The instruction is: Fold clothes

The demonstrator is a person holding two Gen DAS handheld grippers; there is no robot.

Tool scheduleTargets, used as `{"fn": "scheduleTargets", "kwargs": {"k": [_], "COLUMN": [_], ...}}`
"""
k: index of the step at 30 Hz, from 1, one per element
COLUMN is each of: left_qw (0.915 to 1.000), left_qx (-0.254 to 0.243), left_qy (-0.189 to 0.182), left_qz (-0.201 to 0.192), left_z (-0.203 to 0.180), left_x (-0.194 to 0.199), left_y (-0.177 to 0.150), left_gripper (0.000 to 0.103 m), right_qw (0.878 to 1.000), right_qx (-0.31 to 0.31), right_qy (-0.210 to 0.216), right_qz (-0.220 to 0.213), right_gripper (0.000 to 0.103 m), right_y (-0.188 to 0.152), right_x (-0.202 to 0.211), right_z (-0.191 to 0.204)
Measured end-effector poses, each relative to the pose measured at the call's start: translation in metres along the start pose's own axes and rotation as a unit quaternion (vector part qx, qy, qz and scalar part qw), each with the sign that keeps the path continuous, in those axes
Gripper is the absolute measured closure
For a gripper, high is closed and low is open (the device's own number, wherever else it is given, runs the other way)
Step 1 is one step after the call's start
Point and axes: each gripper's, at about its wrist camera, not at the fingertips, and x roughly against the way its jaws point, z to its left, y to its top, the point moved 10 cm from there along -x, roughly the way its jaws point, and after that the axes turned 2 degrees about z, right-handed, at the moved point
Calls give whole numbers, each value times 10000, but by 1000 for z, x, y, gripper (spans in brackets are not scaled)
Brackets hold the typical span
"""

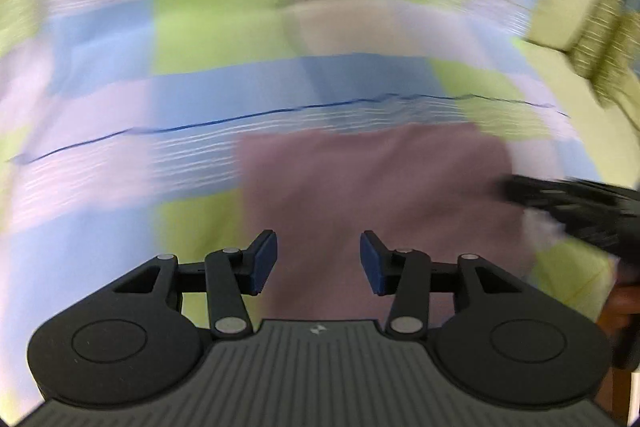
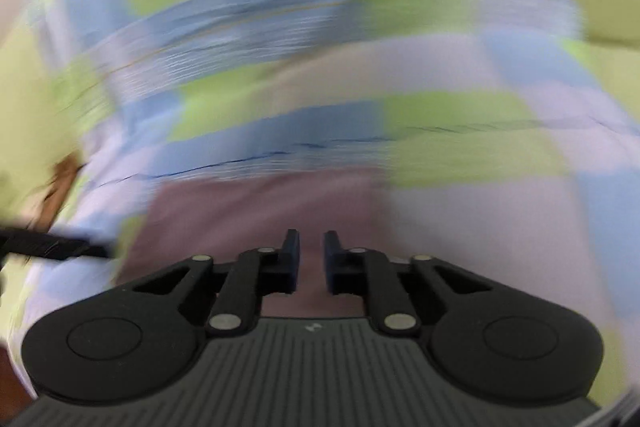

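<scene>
Both views motion-blurred. Mauve cloth garment [image 1: 372, 187] lies on checked green-blue-lilac bedsheet [image 1: 100, 47], at 12 o'clock of both grippers. Left gripper [image 1: 318, 261] spread wide, empty. Right gripper [image 2: 311, 259] nearly closed, narrow gap, holding nothing visible; appears nearer the cloth. Long axis unclear.

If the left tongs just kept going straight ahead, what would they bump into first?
Probably the mauve cloth. The left tongs stand open and empty and point across it, with the checked sheet beyond. The picture is blurred, so depth is uncertain.

Each black hand-held gripper [image 1: 318, 259] [image 2: 312, 261] has blue finger pads [image 1: 264, 261], silver rivets, ribbed grey housing.
</scene>
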Motion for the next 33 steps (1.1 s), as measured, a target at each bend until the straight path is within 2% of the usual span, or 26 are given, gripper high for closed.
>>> {"fn": "scheduleTargets", "kwargs": {"k": [1, 2, 4, 7, 8, 11, 14, 15, 16, 17, 19, 20, 21, 23, 26, 29, 33], "left_qw": [10000, 9999, 9994, 9971, 9966, 9975, 9982, 9976, 9967, 9956, 9942, 9935, 9924, 9917, 9902, 9898, 9891], "left_qx": [19, 89, 301, 384, 406, 242, 39, 80, 130, 180, 190, 188, 236, 293, 308, 341, 557], "left_qy": [32, 56, 55, 430, 476, 373, 552, 662, 784, 906, 1047, 1110, 1196, 1240, 1350, 1374, 1359], "left_qz": [27, 8, -152, -487, -531, -553, -228, -194, -173, -152, -163, -173, -163, -168, -184, -167, -53], "left_z": [3, 7, 16, 28, 29, 21, 17, 18, 19, 20, 18, 17, 16, 13, 7, 1, -2], "left_x": [-13, -19, -22, -5, -4, -10, -36, -38, -39, -40, -37, -35, -31, -24, -14, -7, 2], "left_y": [1, 2, 8, 18, 21, 37, 44, 46, 48, 50, 52, 53, 56, 57, 63, 61, 41], "left_gripper": [53, 54, 56, 54, 53, 49, 47, 47, 47, 47, 46, 46, 45, 45, 44, 40, 40], "right_qw": [9997, 9990, 9985, 9950, 9948, 9976, 9978, 9981, 9976, 9973, 9971, 9966, 9966, 9969, 9972, 9979, 9970], "right_qx": [145, 265, 239, 308, 324, 393, 556, 527, 451, 389, 77, 79, 61, -53, 36, 169, 620], "right_qy": [-47, -101, -355, -939, -967, -546, -275, -264, -527, -611, -752, -817, -816, -736, -678, -533, -432], "right_qz": [179, 333, 355, 140, 57, -152, -224, -160, 57, 96, -23, -77, -121, -268, -318, -328, -167], "right_gripper": [96, 101, 103, 103, 96, 96, 96, 95, 96, 103, 103, 96, 95, 93, 85, 85, 85], "right_y": [-4, -6, -3, 11, 14, 18, 22, 23, 21, 25, 31, 33, 34, 37, 37, 36, 21], "right_x": [-22, -40, -50, -24, -15, -10, -27, -34, -45, -55, -47, -38, -32, -11, 8, 15, 20], "right_z": [-2, -5, -27, -40, -38, -19, -13, -18, -30, -37, -58, -61, -61, -59, -50, -35, -15]}}
